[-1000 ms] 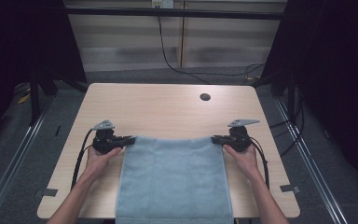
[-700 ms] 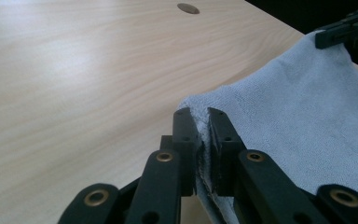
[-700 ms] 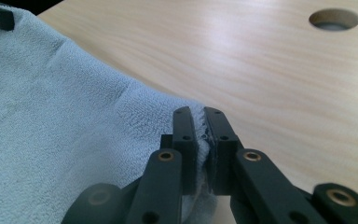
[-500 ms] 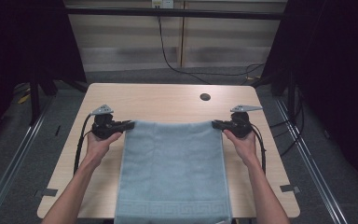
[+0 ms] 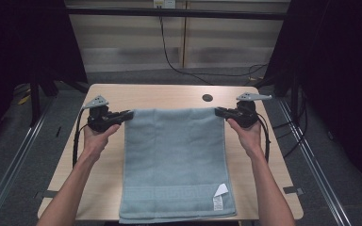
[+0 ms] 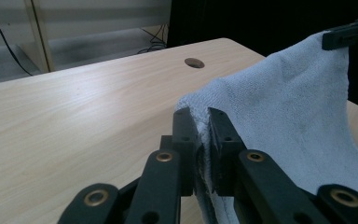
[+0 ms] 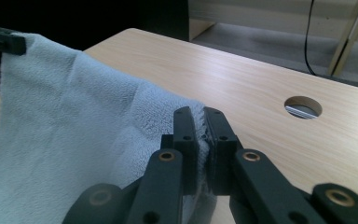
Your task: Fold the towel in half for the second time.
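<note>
The towel (image 5: 176, 160), soft, limp and light, sags between the left claw (image 5: 128, 115) and right claw (image 5: 219, 112), each clamped on a far corner, the correct hold.

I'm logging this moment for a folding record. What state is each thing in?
towel: spread out, far edge lifted and stretched between the grippers, near end hanging over the table's front edge
left gripper: shut on the towel's far left corner
right gripper: shut on the towel's far right corner
label: lies on the towel, corner curled up
</note>
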The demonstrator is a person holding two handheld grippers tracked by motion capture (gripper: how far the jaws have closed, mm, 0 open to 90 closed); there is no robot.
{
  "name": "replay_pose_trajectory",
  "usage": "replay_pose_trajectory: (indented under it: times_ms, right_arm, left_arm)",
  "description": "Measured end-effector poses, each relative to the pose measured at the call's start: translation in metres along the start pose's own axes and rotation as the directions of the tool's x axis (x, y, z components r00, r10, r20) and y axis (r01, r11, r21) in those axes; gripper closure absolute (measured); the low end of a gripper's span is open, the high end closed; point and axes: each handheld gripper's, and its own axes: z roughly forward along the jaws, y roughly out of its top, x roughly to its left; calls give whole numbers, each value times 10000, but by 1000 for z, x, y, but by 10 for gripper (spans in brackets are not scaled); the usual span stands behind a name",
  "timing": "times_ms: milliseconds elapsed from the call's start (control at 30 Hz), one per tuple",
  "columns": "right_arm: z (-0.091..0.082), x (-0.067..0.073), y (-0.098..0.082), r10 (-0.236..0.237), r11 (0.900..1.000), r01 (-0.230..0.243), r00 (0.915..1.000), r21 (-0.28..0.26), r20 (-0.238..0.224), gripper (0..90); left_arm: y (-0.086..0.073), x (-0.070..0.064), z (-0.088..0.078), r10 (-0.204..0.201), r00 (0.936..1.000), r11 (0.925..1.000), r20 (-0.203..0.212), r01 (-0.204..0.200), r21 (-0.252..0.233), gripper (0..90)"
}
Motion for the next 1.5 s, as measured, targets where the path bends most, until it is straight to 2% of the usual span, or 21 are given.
replay_pose_trajectory:
  times_ms: [100,167,267,333,400,500,633,733,800,867,967,1033,1100,1133,1167,1233,1267,1333,1367,1467,1500]
  right_arm:
    - [-8,5,1,-73,9999,71,9998,-138,-161,851]
    - [-14,7,4,-220,9995,217,9997,-223,-132,851]
    - [-21,6,14,-205,9991,205,9998,-360,0,851]
    - [-24,5,18,-148,9979,147,9999,-626,-17,851]
    - [-27,5,18,-176,9976,175,9998,-669,-11,851]
    - [-32,9,7,-196,9971,172,9993,-741,-316,851]
    - [-49,23,-12,-561,9967,520,9963,-626,-657,851]
    - [-67,38,-26,-706,9959,650,9934,-628,-903,851]
    - [-79,48,-35,-886,9949,827,9904,-585,-1065,850]
    - [-91,59,-45,-1037,9938,984,9881,-512,-1136,849]
    - [-102,71,-67,-830,9963,792,9858,-320,-1460,847]
    - [-105,80,-84,-937,9952,965,9857,131,-1401,841]
    - [-109,87,-102,-712,9965,771,9850,318,-1570,826]
    - [-111,91,-110,-603,9967,682,9847,431,-1633,826]
    - [-112,94,-118,-569,9960,674,9842,580,-1676,818]
    - [-114,99,-132,-386,9943,557,9829,907,-1799,762]
    - [-115,101,-138,-282,9929,487,9826,1086,-1834,739]
    - [-121,104,-144,-311,9922,529,9818,1129,-1873,712]
    - [-124,104,-145,-168,9938,374,9815,1050,-1906,679]
    - [-133,101,-141,-65,9984,161,9847,539,-1739,625]
    - [-134,100,-138,14,9991,55,9866,420,-1629,614]
  left_arm:
    - [4,-7,-7,273,9996,9995,52,-272,-130,829]
    - [11,-8,-9,280,9996,9995,42,-279,-149,829]
    - [23,-9,-9,368,9993,9985,-40,-369,-403,830]
    - [28,-10,-9,601,9981,9977,-160,-606,-311,830]
    - [29,-11,-10,617,9980,9974,-141,-622,-373,830]
    - [17,-19,-14,752,9971,9962,150,-744,-458,830]
    - [-6,-35,-27,886,9950,9947,470,-859,-563,829]
    - [-23,-47,-42,850,9927,9944,852,-792,-698,829]
    - [-32,-57,-55,1042,9908,9929,866,-985,-673,829]
    - [-44,-65,-68,978,9879,9935,1202,-898,-702,829]
    - [-64,-76,-81,1049,9855,9942,1334,-1005,-389,827]
    - [-78,-82,-84,834,9809,9964,1759,-795,-287,826]
    - [-92,-89,-87,835,9798,9962,1818,-866,92,822]
    - [-98,-92,-88,869,9758,9941,2008,-980,459,820]
    - [-104,-94,-89,948,9784,9920,1835,-1082,644,818]
    - [-117,-97,-94,733,9738,9917,2153,-939,873,803]
    - [-123,-99,-98,681,9777,9921,1988,-873,896,793]
    - [-125,-99,-105,411,9753,9950,2172,-598,804,753]
    - [-123,-98,-109,446,9780,9968,2038,-570,555,719]
    - [-117,-95,-113,236,9756,9993,2183,-296,242,669]
    - [-111,-92,-112,341,9837,9993,1766,-357,60,634]
